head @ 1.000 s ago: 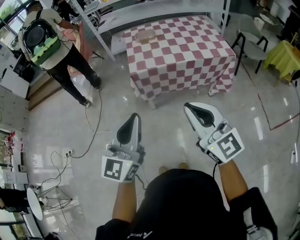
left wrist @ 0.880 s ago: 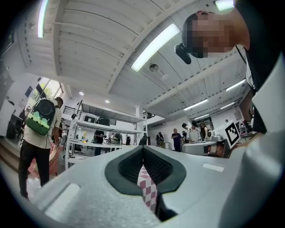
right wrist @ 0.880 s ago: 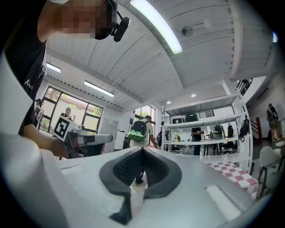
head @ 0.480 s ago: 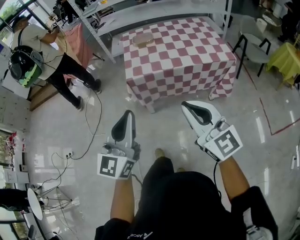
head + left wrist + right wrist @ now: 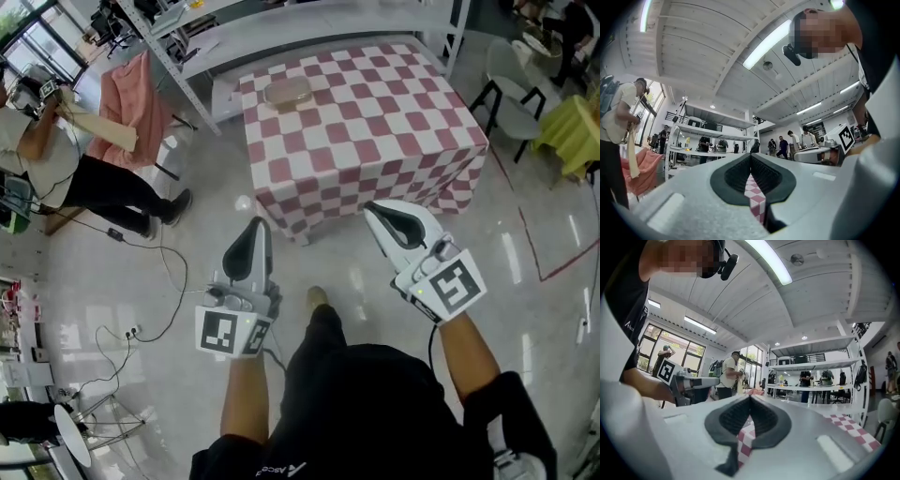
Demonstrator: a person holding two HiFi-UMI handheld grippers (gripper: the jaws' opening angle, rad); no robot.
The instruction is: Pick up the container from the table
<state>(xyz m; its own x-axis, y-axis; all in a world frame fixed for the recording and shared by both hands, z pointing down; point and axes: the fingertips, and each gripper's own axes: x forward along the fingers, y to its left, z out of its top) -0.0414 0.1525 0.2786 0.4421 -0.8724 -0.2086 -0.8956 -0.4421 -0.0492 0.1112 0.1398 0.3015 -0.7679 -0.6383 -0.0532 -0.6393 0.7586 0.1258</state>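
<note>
A clear rectangular container (image 5: 288, 91) lies near the far left corner of a table with a red-and-white checked cloth (image 5: 375, 122). My left gripper (image 5: 259, 223) is held over the floor short of the table's near edge, jaws shut with nothing in them. To its right my right gripper (image 5: 372, 209) hangs just before the cloth's near side, also shut and empty. Through the left gripper (image 5: 750, 156) and the right gripper (image 5: 750, 399) only a sliver of checked cloth shows between the closed pads.
A person (image 5: 56, 159) stands at the left beside a pink cloth (image 5: 127, 98) hung on a metal shelving rack (image 5: 178, 56). Cables (image 5: 155, 291) trail over the glossy floor. Chairs (image 5: 511, 89) and a yellow-draped thing (image 5: 567, 127) stand right of the table.
Both grippers and the view have moved forward toward the table, which now lies closer. The person at the left has shifted further left and turned.
</note>
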